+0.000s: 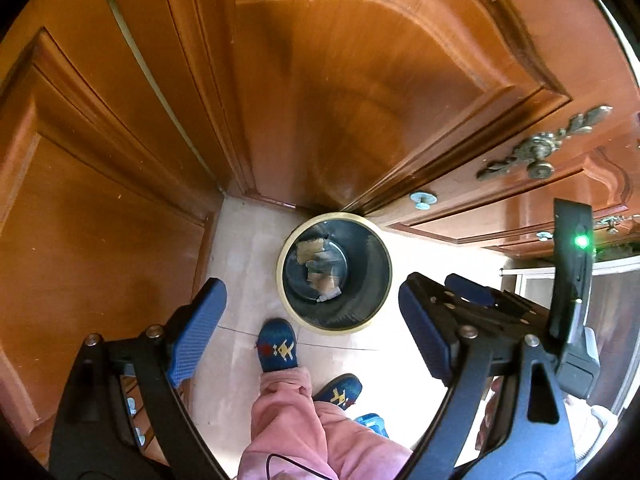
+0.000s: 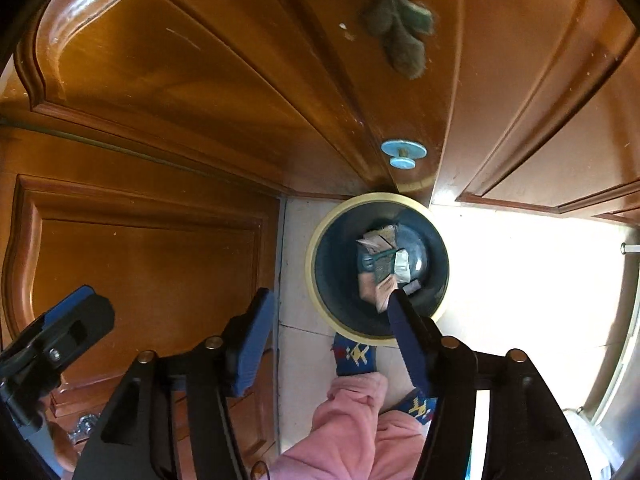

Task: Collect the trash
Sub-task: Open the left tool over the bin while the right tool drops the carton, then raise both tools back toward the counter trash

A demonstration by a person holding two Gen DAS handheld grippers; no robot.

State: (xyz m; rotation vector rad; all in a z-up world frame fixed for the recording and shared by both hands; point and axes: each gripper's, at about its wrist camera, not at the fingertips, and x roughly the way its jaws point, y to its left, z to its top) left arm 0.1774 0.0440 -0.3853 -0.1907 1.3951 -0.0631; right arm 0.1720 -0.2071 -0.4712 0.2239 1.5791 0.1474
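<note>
Both grippers are hanging above the floor with jaws spread wide and nothing between them. Below the left gripper (image 1: 308,328), the person's blue slipper (image 1: 277,350) and pink trouser leg (image 1: 292,420) are showing. Just beyond the left gripper's fingertips, a round dark trash bin (image 1: 335,273) with a cream rim is standing on pale tiles, holding crumpled paper scraps (image 1: 320,268). The right gripper (image 2: 328,332) is reaching over the bin's near rim. Behind the bin, wooden cabinet doors (image 1: 360,80) are rising.

Pink trousers (image 1: 288,420), blue slippers (image 1: 278,346) (yellow fish), black-framed blue-padded grippers.
</note>
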